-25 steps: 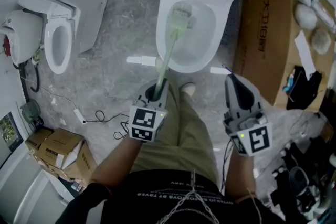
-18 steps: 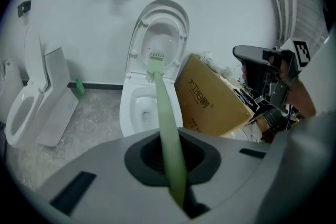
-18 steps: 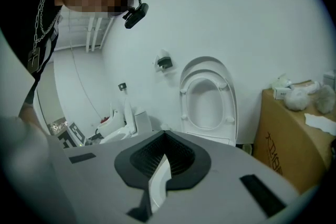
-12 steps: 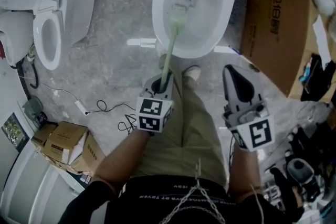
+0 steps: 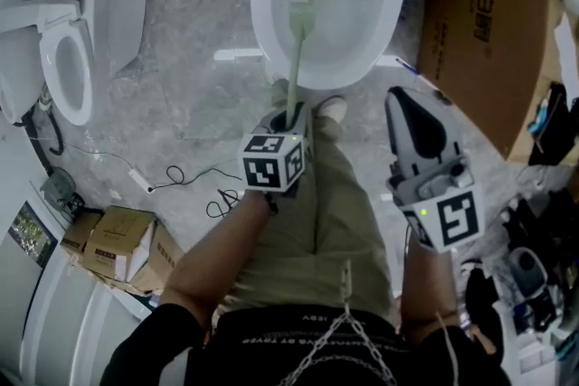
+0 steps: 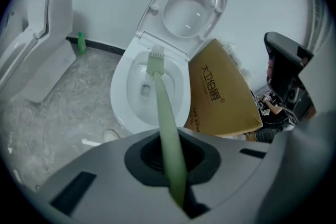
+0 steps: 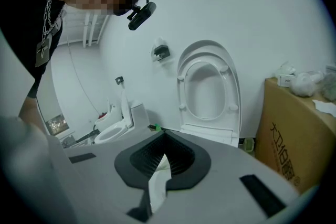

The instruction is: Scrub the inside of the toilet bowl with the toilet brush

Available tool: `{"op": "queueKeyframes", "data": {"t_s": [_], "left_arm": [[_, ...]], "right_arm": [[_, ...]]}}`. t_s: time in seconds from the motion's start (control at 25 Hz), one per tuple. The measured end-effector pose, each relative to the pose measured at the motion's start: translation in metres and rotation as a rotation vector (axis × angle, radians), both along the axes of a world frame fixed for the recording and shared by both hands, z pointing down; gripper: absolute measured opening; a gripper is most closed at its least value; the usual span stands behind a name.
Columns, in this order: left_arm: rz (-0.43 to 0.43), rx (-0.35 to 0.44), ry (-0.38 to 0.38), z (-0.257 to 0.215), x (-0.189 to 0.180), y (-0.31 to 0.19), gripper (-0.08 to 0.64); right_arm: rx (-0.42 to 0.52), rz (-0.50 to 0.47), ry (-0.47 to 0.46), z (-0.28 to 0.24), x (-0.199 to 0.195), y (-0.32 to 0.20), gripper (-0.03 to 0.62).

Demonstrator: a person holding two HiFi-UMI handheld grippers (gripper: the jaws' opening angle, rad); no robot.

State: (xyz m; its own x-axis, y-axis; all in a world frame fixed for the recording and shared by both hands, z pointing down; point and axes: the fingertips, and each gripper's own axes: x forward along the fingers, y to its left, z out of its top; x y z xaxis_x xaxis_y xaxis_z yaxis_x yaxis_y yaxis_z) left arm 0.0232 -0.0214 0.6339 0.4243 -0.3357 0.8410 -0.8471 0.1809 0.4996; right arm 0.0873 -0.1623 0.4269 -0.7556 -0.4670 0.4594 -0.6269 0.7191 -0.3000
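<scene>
The white toilet bowl (image 5: 271, 23) stands open at the top of the head view, with its lid (image 6: 191, 5) raised against the wall. A pale green toilet brush (image 5: 296, 59) reaches from my left gripper (image 5: 288, 117) into the bowl. Its head (image 5: 301, 6) lies near the bowl's left-middle, close to the drain hole. In the left gripper view the handle (image 6: 167, 128) runs up between the shut jaws to the brush head (image 6: 156, 57). My right gripper (image 5: 404, 99) hangs to the right of the bowl, shut on a scrap of white paper (image 7: 157, 186).
A large cardboard box (image 5: 493, 32) stands right beside the toilet, with clutter beyond it. A second toilet (image 5: 63, 59) is at the left. Cables (image 5: 181, 181) and small cardboard boxes (image 5: 118, 244) lie on the grey floor. The person's shoe (image 5: 330, 113) is just before the bowl.
The brush head has slid from the back of the bowl toward its middle. The left gripper has come nearer the rim. The right gripper stays beside the bowl, still shut.
</scene>
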Motion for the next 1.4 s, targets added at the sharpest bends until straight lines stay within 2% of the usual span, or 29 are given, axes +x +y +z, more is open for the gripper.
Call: {"op": "queueKeyframes", "data": {"t_s": [0.24, 0.56, 0.84, 0.96, 1.4], "left_arm": [[-0.037, -0.115, 0.086, 0.031, 0.009, 0.004, 0.002], [-0.172, -0.261, 0.219, 0.054, 0.016, 0.006, 0.002], [-0.254, -0.379, 0.286, 0.074, 0.026, 0.006, 0.002], [-0.286, -0.409, 0.282, 0.085, 0.022, 0.001, 0.002], [-0.321, -0.472, 0.203, 0.115, 0.000, -0.019, 0.002]], "right_arm": [[0.011, 0.007, 0.006, 0.011, -0.017, -0.015, -0.008], [-0.024, 0.041, -0.002, 0.027, -0.019, -0.028, -0.008], [-0.060, 0.052, -0.011, 0.038, -0.030, -0.033, -0.008], [-0.068, 0.058, -0.011, 0.042, -0.035, -0.039, -0.008], [-0.108, 0.107, -0.050, 0.041, -0.048, -0.057, -0.008]]}}
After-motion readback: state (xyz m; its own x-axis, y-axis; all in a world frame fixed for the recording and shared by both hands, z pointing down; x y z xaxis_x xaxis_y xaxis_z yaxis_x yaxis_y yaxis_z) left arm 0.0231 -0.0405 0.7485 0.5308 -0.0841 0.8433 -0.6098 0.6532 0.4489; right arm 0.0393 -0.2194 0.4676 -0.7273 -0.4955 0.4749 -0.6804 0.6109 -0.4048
